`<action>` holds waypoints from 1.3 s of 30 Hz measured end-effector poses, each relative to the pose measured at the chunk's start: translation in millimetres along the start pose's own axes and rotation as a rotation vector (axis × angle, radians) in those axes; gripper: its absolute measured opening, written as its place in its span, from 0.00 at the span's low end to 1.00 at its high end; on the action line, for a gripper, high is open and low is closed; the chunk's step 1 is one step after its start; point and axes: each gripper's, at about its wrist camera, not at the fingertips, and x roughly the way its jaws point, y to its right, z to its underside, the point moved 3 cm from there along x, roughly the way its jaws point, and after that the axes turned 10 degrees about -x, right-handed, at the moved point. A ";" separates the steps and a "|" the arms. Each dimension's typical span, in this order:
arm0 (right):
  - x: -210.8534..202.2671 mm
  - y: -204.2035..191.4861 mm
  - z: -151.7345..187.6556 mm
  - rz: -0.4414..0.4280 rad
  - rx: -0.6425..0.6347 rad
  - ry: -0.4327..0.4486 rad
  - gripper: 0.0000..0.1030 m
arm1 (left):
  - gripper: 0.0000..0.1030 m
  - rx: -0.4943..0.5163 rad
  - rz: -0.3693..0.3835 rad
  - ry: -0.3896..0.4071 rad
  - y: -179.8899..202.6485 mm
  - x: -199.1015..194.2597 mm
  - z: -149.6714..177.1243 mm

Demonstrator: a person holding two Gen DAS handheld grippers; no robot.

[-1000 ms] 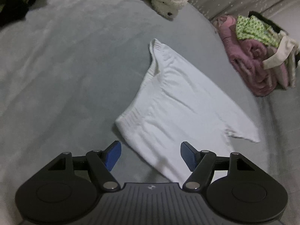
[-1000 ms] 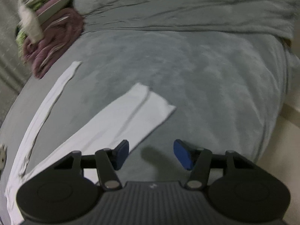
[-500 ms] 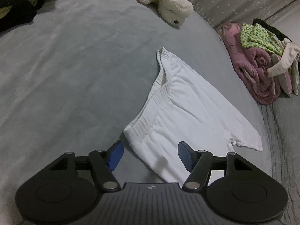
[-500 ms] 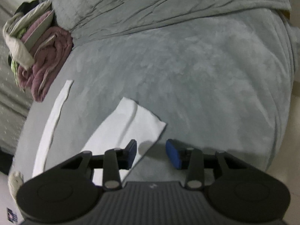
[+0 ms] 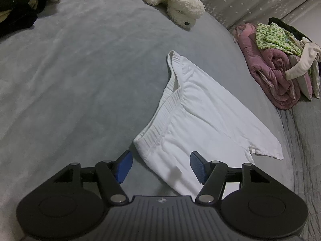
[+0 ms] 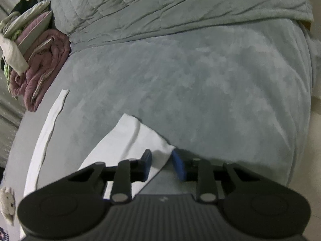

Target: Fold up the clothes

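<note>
The white pants (image 5: 202, 120) lie spread flat on the grey bed (image 5: 80, 70), and I place everything else by them. My left gripper (image 5: 161, 165) hangs over their waistband end with its jaws spread wide; the ribbed waistband corner sits between the blue pads (image 5: 124, 165), but neither pad touches the cloth. Beyond the waistband, farther up the bed, a cream plush toy (image 5: 176, 6) lies on its side. To the right of the pants, at the bed's edge, a pile of clothes (image 5: 280, 64) is stacked, with a pink rolled piece at the bottom and a green patterned one on top.

My right gripper (image 6: 161, 163) is at the other end of the pants (image 6: 132, 140), at the leg cuff. Its jaws have just been closing and now stand narrow, with the cuff's corner between the two pads; I cannot tell whether they press it yet. A crumpled grey blanket (image 6: 160, 6) lies well beyond the cuff
</note>
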 end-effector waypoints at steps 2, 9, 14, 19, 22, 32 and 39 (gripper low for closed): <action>-0.4 0.4 -0.6 0.006 -0.006 0.004 0.15 | 0.60 -0.003 0.001 0.001 -0.4 -0.9 -0.3; -0.7 0.3 -2.5 -0.008 -0.017 0.009 0.07 | 0.59 0.021 -0.007 0.019 3.3 3.5 1.0; -1.4 -0.5 -3.0 -0.010 -0.027 0.013 0.06 | 0.51 0.084 -0.045 0.048 8.7 8.0 4.5; -2.8 -1.8 -3.2 -0.010 -0.039 0.018 0.06 | 0.19 0.106 -0.092 0.065 6.2 10.1 2.6; -4.1 -5.0 -3.0 -0.011 -0.050 0.024 0.06 | 0.10 0.093 -0.080 0.055 1.6 10.4 -0.6; -19.6 -9.5 -7.4 -0.049 -0.041 0.099 0.05 | 0.04 0.043 -0.004 0.065 0.8 -7.3 -8.7; -21.4 -5.4 -5.3 -0.040 -0.031 0.092 0.05 | 0.04 0.035 -0.006 0.055 2.0 -6.6 -8.5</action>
